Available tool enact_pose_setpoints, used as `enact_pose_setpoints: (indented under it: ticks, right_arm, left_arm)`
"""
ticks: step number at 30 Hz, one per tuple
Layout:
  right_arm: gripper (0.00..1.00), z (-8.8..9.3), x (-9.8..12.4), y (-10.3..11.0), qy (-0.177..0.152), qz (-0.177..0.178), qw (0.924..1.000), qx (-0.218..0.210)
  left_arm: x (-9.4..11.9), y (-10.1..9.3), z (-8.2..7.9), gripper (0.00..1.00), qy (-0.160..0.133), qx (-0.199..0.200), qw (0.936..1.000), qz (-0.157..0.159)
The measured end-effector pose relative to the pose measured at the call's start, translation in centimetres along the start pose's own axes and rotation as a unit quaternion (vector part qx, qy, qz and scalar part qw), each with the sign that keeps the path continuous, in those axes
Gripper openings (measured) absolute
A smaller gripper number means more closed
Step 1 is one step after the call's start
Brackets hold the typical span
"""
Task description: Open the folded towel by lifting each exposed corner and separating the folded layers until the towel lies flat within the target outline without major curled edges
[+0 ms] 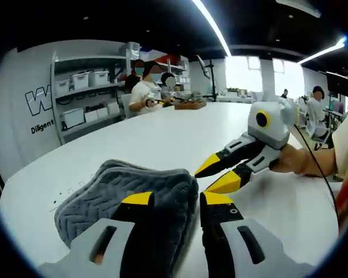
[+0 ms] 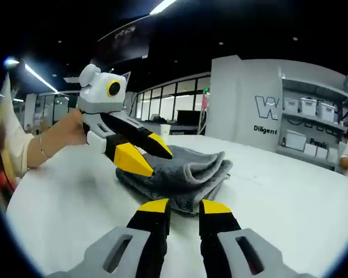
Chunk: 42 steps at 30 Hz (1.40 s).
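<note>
You are working over a wide white table (image 1: 162, 136), and the folded grey towel (image 1: 127, 188) is lying on its near part, still in several thick layers with rounded folds facing your right gripper in the right gripper view (image 2: 185, 171). Your left gripper (image 1: 175, 200) is sitting with its jaws parted by a moderate gap; its left jaw is lying over the towel's near edge, the other jaw is standing over bare table just beside the towel's right edge, and nothing is pinched between them. In the right gripper view this same gripper (image 2: 148, 156) is reaching in from the left, its yellow tips parted over the towel's near left part. Your right gripper (image 2: 184, 207) is holding its jaws open about as wide, the tips just short of the towel's near fold and closing on nothing; in the left gripper view it (image 1: 214, 174) is coming in from the right, tips slightly apart beside the towel's right corner. Far off at the left, shelves (image 1: 84, 95) are carrying white storage bins (image 1: 81, 80); you cannot tell what is inside them. People are sitting at the table's far end (image 1: 148, 92).
</note>
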State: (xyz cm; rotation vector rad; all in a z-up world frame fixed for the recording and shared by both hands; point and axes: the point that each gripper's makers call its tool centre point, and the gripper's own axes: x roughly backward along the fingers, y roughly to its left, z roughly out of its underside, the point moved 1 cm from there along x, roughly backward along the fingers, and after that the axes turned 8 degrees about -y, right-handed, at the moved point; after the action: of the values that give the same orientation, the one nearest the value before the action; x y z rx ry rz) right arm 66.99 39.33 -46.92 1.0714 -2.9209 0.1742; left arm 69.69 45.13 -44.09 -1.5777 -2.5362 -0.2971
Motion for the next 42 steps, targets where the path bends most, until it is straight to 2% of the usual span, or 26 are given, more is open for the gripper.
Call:
enact_pose_setpoints:
  ticks: [4, 6, 9, 13, 15, 20, 26, 35, 38, 42]
  right_arm:
    - [0.14, 0.1, -0.1, -0.2, 0.000, 0.006, 1.0000, 0.002]
    - [0.14, 0.9, -0.3, 0.0, 0.018, 0.001, 0.9998, 0.008]
    - [0.14, 1.1, -0.6, 0.1, 0.025, 0.003, 0.9994, 0.023]
    - [0.00, 0.8, -0.4, -0.5, 0.008, 0.012, 0.9996, 0.025]
    - [0.00, 0.7, -0.4, -0.7, 0.000, 0.013, 0.9997, 0.022]
    - [0.00, 0.4, -0.4, -0.6, -0.010, 0.009, 0.9998, 0.016]
    - [0.00, 0.0, -0.2, -0.9, -0.020, 0.013, 0.9996, 0.018]
    - [0.00, 0.0, 0.0, -1.0, -0.021, 0.016, 0.9995, 0.019]
    - [0.00, 0.0, 0.1, -1.3, -0.021, 0.021, 0.9993, 0.021]
    - [0.00, -0.1, 0.2, -1.3, -0.020, 0.019, 0.9991, 0.033]
  left_arm:
    - [-0.4, 0.4, 0.6, 0.29, 0.008, -0.002, 0.9999, -0.008]
    - [-0.6, 0.0, 1.0, 0.26, 0.015, 0.005, 0.9999, 0.000]
    - [-0.9, -0.3, 1.3, 0.24, 0.018, 0.006, 0.9998, 0.001]
    - [-0.9, -0.2, 1.4, 0.19, 0.020, 0.002, 0.9998, -0.003]
    - [-1.0, -0.3, 1.4, 0.17, 0.016, 0.007, 0.9998, 0.003]
    - [-1.2, -0.5, 1.6, 0.05, 0.016, 0.006, 0.9998, 0.007]
    - [-0.7, 0.2, 0.8, 0.03, -0.001, 0.018, 0.9998, 0.003]
    - [-0.2, 0.6, 0.6, 0.03, 0.001, 0.016, 0.9998, -0.008]
    - [0.4, 1.2, 0.7, 0.03, 0.010, 0.012, 0.9996, -0.023]
    - [1.9, 2.3, 0.5, 0.03, -0.005, 0.020, 0.9985, -0.051]
